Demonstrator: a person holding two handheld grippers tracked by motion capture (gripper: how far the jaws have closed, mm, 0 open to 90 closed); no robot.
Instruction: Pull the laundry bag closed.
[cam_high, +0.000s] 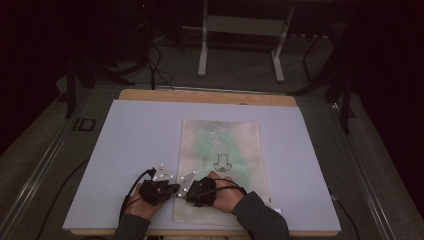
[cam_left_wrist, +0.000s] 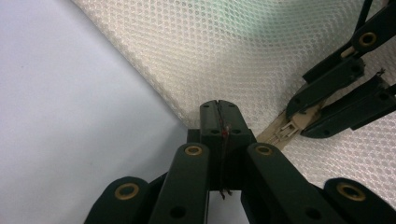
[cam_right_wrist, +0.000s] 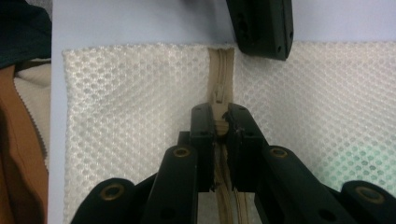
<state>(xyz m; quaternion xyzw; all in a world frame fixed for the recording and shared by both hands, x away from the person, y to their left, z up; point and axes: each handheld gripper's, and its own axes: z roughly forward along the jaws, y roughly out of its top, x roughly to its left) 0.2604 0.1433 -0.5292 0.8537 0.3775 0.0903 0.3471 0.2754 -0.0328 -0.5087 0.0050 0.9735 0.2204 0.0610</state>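
Nearest the camera, at the tabletop's (cam_high: 125, 130) near edge, the left gripper (cam_left_wrist: 218, 108) has its jaws pressed together on the corner of the white mesh bag (cam_high: 220, 165), seemingly pinching its edge. The right gripper (cam_right_wrist: 219, 116) is clamped on the bag's tan zipper (cam_right_wrist: 219, 88) at the pull. The bag lies flat, right of centre, reaching the near edge, something green inside

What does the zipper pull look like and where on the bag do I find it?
On the white board lies a cream mesh bag; go to its near left corner, where both grippers meet. A tan zipper runs there, and the pull is the small tan tab just ahead of the right gripper, solid against the honeycomb mesh.
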